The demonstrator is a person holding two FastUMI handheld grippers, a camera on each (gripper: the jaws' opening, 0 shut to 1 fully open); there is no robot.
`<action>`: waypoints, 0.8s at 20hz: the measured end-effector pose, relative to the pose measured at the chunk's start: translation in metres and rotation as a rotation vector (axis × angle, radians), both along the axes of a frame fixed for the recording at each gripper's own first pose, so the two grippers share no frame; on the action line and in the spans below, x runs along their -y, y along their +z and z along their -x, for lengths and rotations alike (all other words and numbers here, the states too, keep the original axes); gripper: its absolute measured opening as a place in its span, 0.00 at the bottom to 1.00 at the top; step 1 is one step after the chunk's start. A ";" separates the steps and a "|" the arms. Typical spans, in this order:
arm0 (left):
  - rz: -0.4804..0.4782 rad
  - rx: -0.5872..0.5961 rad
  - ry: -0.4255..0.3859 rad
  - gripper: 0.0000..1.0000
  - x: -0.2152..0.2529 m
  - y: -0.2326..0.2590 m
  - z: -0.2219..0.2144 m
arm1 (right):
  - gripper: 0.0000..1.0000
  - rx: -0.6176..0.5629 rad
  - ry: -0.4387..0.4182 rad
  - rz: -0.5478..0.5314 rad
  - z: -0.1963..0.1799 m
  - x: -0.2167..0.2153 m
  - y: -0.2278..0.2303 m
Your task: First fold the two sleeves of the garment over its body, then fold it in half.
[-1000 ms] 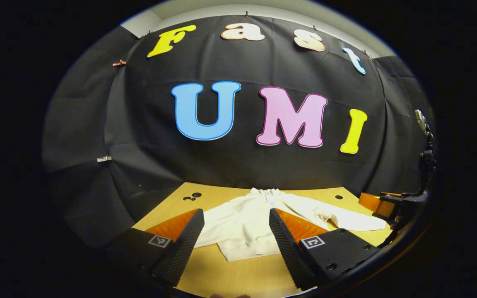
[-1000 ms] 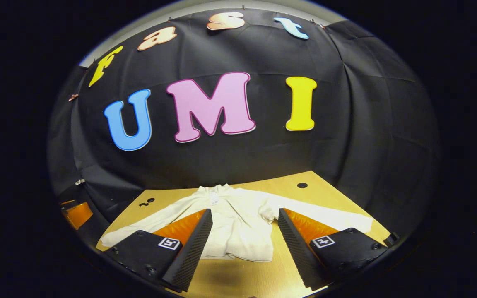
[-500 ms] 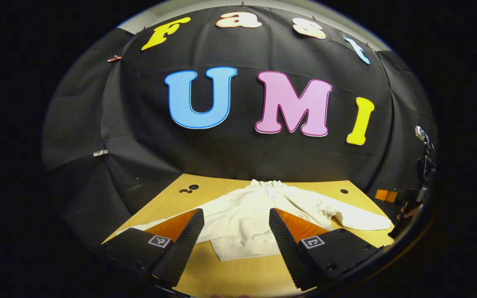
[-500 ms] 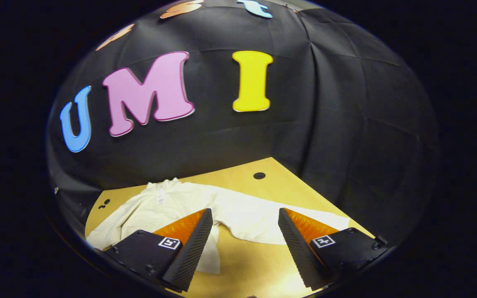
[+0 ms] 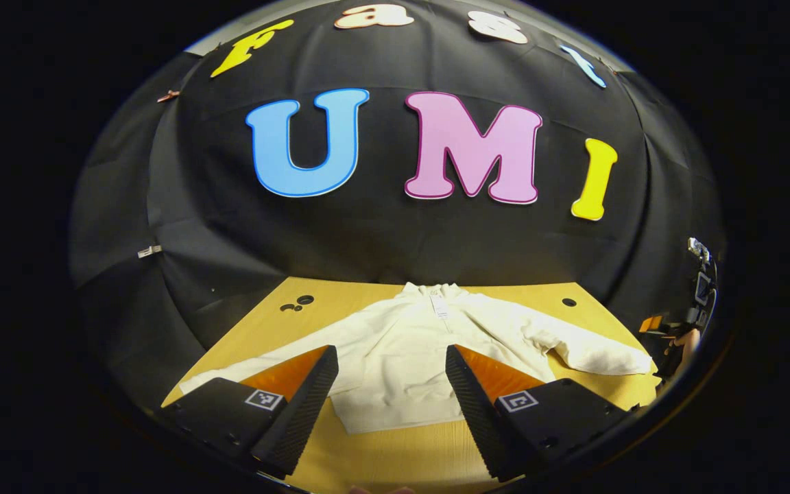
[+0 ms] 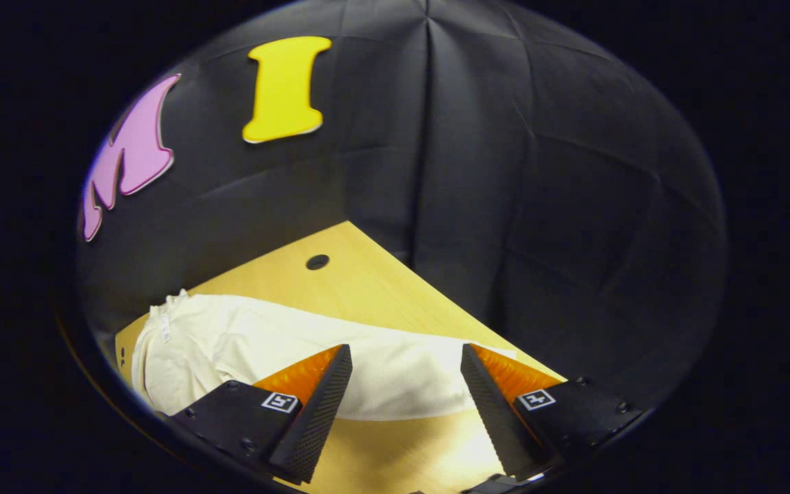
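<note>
A cream long-sleeved garment [image 5: 402,350] lies flat on the wooden table [image 5: 395,456], collar toward the booth wall, both sleeves spread out to the sides. My left gripper [image 5: 389,405] hangs open above the garment's lower hem, nothing between its fingers. In the left gripper view the right sleeve [image 5: 594,353] reaches toward the table's right edge, where the other gripper [image 5: 676,336] and a hand show. In the right gripper view my right gripper [image 6: 405,405] is open just above the outstretched sleeve [image 6: 381,367], near its cuff end.
The table [image 6: 367,288] has a dark round hole [image 6: 317,261] near its far corner, and small holes [image 5: 297,304] at the far left. The black cloth wall closes in the table's back and right side. Bare wood lies in front of the hem.
My right gripper has swung right and moved in over the right sleeve, which now spans the space between its fingers. My left gripper has tilted down slightly and stays open.
</note>
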State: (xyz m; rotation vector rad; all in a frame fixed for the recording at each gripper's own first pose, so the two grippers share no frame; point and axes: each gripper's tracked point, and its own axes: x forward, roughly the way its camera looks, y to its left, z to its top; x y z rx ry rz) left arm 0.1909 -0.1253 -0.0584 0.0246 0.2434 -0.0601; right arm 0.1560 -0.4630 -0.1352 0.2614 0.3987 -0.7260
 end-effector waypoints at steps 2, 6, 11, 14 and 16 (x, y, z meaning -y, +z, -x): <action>-0.001 -0.010 -0.009 0.98 0.007 -0.002 -0.006 | 0.99 -0.034 -0.060 -0.033 0.009 0.028 -0.018; -0.011 -0.048 0.004 0.98 0.014 -0.011 -0.019 | 0.99 -0.119 -0.184 -0.078 0.030 0.084 -0.060; -0.016 -0.060 -0.010 0.98 0.025 -0.017 -0.024 | 0.99 -0.230 -0.236 -0.120 0.031 0.107 -0.105; -0.019 -0.072 -0.011 0.98 0.027 -0.019 -0.024 | 0.99 -0.259 -0.204 -0.111 0.030 0.101 -0.100; -0.017 -0.070 -0.012 0.98 0.029 -0.017 -0.023 | 0.96 -0.255 -0.182 -0.103 0.031 0.101 -0.098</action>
